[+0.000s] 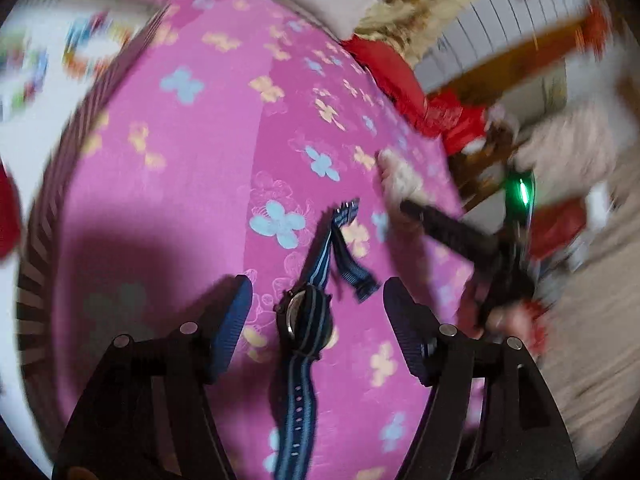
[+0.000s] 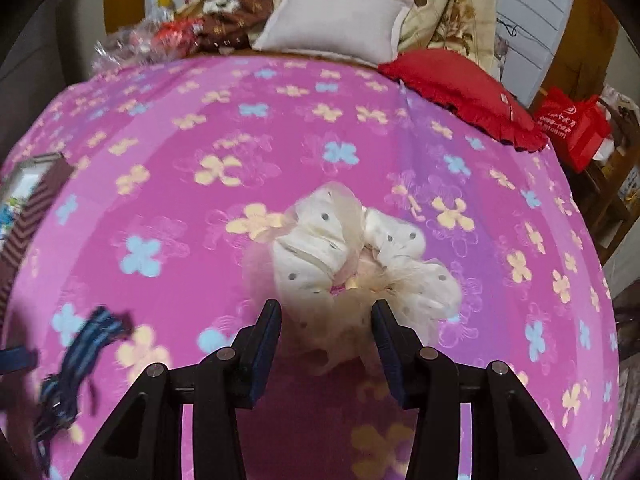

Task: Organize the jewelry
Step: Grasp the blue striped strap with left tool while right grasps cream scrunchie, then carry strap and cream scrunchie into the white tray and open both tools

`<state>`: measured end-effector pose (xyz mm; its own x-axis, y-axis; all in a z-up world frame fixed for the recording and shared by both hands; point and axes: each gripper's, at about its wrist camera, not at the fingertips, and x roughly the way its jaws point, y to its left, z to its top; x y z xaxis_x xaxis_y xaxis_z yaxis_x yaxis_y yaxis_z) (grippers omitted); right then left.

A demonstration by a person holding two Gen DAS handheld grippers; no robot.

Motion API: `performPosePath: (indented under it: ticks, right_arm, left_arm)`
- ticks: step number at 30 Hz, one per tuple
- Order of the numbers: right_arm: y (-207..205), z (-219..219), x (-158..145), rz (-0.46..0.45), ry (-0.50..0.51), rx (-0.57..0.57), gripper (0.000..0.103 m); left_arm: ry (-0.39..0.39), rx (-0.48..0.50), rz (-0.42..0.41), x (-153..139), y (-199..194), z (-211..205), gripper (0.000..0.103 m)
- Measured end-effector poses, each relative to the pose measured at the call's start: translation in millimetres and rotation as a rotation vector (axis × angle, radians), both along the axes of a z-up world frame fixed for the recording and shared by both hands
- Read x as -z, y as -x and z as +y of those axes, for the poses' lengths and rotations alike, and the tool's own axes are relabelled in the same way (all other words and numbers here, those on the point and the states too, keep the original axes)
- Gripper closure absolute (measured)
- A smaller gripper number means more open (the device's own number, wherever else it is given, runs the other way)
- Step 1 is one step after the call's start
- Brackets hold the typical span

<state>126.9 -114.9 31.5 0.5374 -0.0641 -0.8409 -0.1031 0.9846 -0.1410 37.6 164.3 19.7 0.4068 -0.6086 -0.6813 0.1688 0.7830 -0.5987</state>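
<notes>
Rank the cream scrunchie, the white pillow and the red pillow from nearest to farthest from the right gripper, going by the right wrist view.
From the right gripper:
1. Cream scrunchie, straight ahead, reaching between the open fingers.
2. Red pillow, far right of the pink bedspread.
3. White pillow, past the bedspread's far edge, roughly centre.

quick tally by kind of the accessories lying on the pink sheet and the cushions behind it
watch with the blue striped strap: 1
cream dotted scrunchie: 1
white pillow: 1
red cushion: 1
total: 4
</notes>
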Motion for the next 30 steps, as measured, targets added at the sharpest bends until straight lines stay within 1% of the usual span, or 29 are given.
performPosePath:
  ticks: [1,2,5,7,8,9,10,11,12,13,15,17,20,25,26,30]
  right_arm:
    - [-2.1,-0.2,3.5,0.001,0.008,0.004,0.058]
    - [-3.9,-0.5,6.0,-0.001,0.014,0.007,0.058]
    - [-5.9,0.0,7.6,-0.020,0.012,0.005,0.057]
    - [-7.8,-1.5,8.5,-0.025,0.000,0.013,0.057]
    - [-8.5,-2.4,8.6,-0.023,-0.008,0.017,0.059]
    - [-8.9,-2.7,8.8,-0.021,-0.012,0.018,0.068]
    - [-9.2,-2.2,8.7,-0.020,-0.008,0.015,0.072]
    - [-8.7,-2.2,8.4,-0.018,-0.002,0.015,0.080]
    - [-8.1,-2.3,7.9,-0.015,0.004,0.020,0.085]
    - [-6.7,-2.5,5.9,-0.014,0.006,0.024,0.087]
    - [-2.3,-4.6,0.5,-0.009,-0.006,0.032,0.093]
    - [7.1,-5.9,-10.1,-0.014,-0.024,0.037,0.094]
    - [21.9,-3.6,-27.9,-0.035,-0.029,0.027,0.095]
    - [46.1,9.6,-65.0,-0.070,-0.060,0.006,0.095]
    - [50.3,14.6,-72.8,-0.077,-0.070,0.000,0.095]
    - [62.4,41.2,-96.3,-0.091,-0.107,-0.041,0.095]
  left_arm:
    - [-0.083,0.030,-0.044,-5.1,4.7,-12.5,0.035]
    - [-0.140,0.053,-0.072,-8.0,7.9,-23.1,0.035]
    - [-0.250,0.112,-0.118,-4.7,17.3,-45.3,0.035]
    - [-0.331,0.129,-0.131,2.4,20.8,-56.1,0.035]
    - [-0.363,0.126,-0.134,6.3,22.7,-57.7,0.035]
    - [-0.381,0.124,-0.135,9.1,23.4,-57.7,0.036]
    - [-0.400,0.124,-0.148,9.8,24.8,-59.3,0.036]
    - [-0.413,0.123,-0.151,10.4,26.5,-58.5,0.043]
    - [-0.435,0.117,-0.156,10.5,26.9,-58.7,0.061]
    - [-0.461,0.110,-0.163,9.9,26.5,-59.5,0.061]
    - [-0.417,0.117,-0.145,10.0,24.8,-55.0,0.062]
    - [-0.335,0.110,-0.113,8.1,22.8,-44.7,0.062]
    - [-0.265,0.074,-0.110,-6.0,24.3,-32.3,0.062]
    - [-0.144,-0.008,-0.140,-39.8,38.3,5.7,0.062]
    - [-0.130,-0.021,-0.143,-44.8,41.8,13.0,0.062]
    - [-0.072,-0.122,-0.181,-67.0,60.6,58.1,0.062]
